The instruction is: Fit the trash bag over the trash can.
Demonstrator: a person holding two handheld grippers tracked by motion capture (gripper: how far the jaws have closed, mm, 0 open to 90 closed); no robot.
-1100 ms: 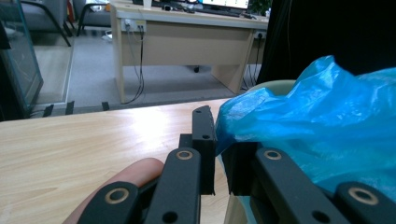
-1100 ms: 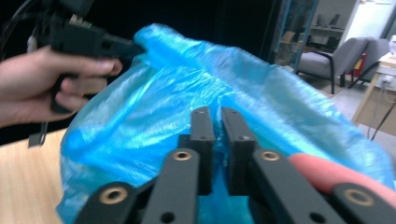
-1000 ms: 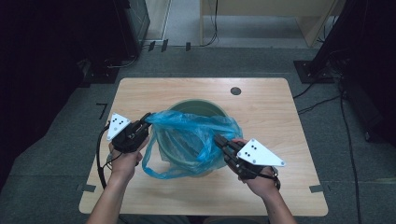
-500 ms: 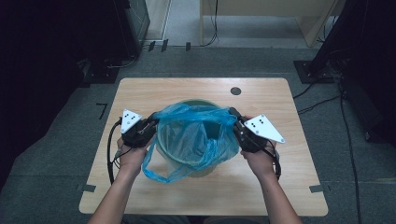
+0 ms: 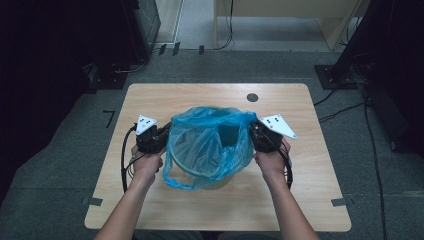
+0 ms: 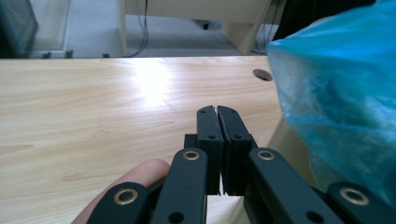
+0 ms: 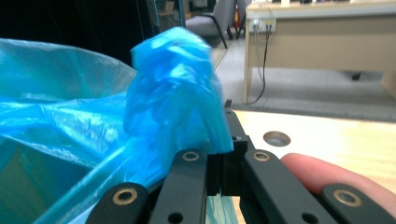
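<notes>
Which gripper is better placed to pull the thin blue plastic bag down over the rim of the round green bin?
The right gripper: its jaws are shut on the blue plastic bag. The left gripper is shut beside it, with nothing between its jaws.

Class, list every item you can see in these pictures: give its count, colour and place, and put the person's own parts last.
Plastic bag: one, translucent blue, spread over the bin at mid-table.
Bin: one, dark green, inside the bag.
Table: one, light wood, with a round hole at its far edge.
Desk: one, beige, on the floor beyond the table.
Left gripper: one, black, jaws shut with nothing visible between them, beside the bag.
Right gripper: one, black, shut on the bag's bunched edge.
Forearms: two, reaching in from the near edge.
</notes>
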